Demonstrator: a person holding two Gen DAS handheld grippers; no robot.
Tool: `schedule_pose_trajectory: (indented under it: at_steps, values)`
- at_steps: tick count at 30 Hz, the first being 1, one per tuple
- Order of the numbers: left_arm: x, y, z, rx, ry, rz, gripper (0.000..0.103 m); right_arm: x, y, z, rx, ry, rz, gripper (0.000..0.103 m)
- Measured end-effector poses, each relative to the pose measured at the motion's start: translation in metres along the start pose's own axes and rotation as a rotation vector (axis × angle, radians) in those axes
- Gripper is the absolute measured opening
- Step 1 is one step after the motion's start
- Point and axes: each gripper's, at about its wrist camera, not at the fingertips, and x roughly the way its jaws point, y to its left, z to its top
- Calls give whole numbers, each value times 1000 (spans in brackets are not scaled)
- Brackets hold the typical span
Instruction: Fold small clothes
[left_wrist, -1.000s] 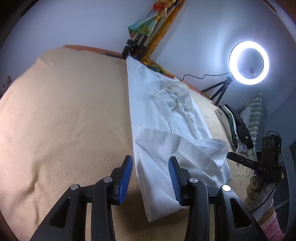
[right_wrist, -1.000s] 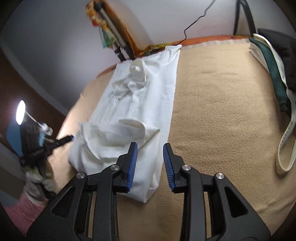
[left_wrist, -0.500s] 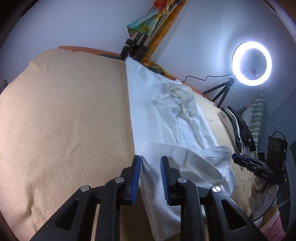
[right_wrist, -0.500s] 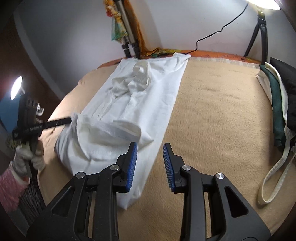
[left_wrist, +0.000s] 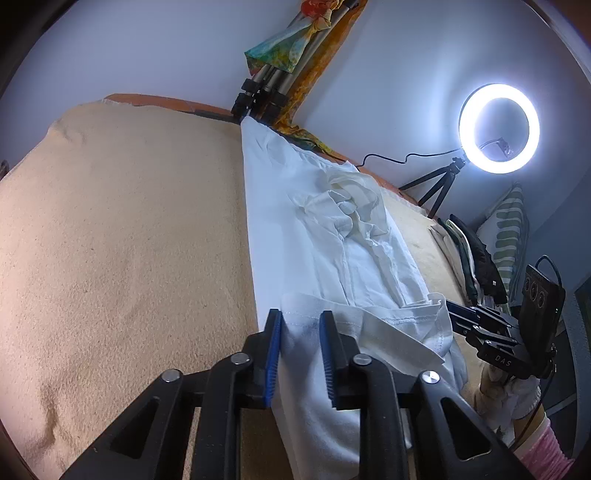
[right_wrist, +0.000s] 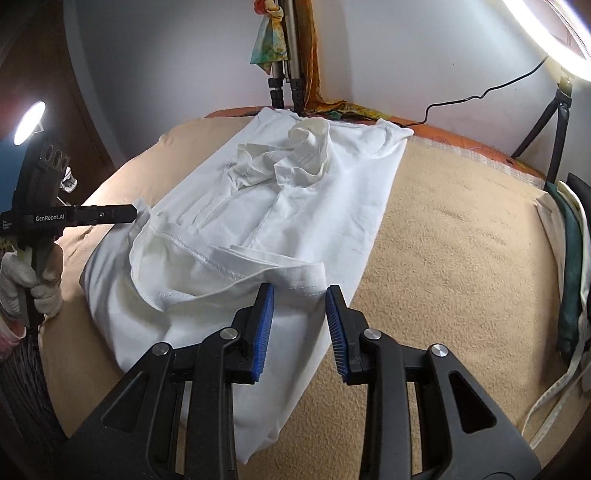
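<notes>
A white shirt (left_wrist: 332, 240) lies lengthwise on the beige blanket, its near hem (right_wrist: 221, 258) turned up and over. My left gripper (left_wrist: 299, 317) has the hem's left corner between its blue pads and pinches it. In the right wrist view that gripper (right_wrist: 135, 212) holds the corner a little raised. My right gripper (right_wrist: 299, 291) is open, its tips on either side of the hem's right corner (right_wrist: 308, 282) without pressing it. From the left wrist view, the right gripper (left_wrist: 448, 308) sits right at that corner.
The beige blanket (left_wrist: 129, 240) covers the bed. Tripod legs (left_wrist: 258, 96) stand at the far edge, and a lit ring light (left_wrist: 498, 127) stands at the far right. Folded dark and pale clothes (right_wrist: 569, 266) are piled along the right side. A gloved hand (right_wrist: 22, 288) holds the left gripper.
The left jaws have narrowed from wide apart onto the hem's left corner. The right gripper has rolled and moved in to the hem's right corner, its gap unchanged.
</notes>
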Motion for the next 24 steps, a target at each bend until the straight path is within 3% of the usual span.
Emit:
schedule_pose_trajectory:
  at_steps: [1, 2, 3, 8, 12, 14, 16, 20, 24]
  values:
    - [1, 0, 0, -4, 2, -1, 12, 2, 0, 1, 3, 4, 8, 30]
    - [2, 1, 1, -6, 2, -2, 10, 3, 0, 1, 9, 2, 10, 23]
    - [2, 1, 1, -6, 0, 0, 6, 3, -2, 2, 21, -2, 22, 8]
    - [1, 6, 5, -39, -37, 24, 2, -6, -18, 4, 140, -49, 51, 4]
    - [12, 15, 7, -78, -4, 50, 2, 0, -35, 2, 243, -7, 51, 4]
    - [10, 8, 7, -50, -15, 68, 5, 5, -29, 1, 215, 18, 29, 4]
    - [5, 6, 7, -50, -25, 79, 28, 5, -30, 0, 233, 33, 7, 6]
    - [-16, 2, 10, -47, -64, 72, 30, -17, -42, 0, 309, -12, 20, 8]
    - [-31, -11, 9, 9, -93, 68, 32, -39, -24, 6, 229, -79, -3, 11]
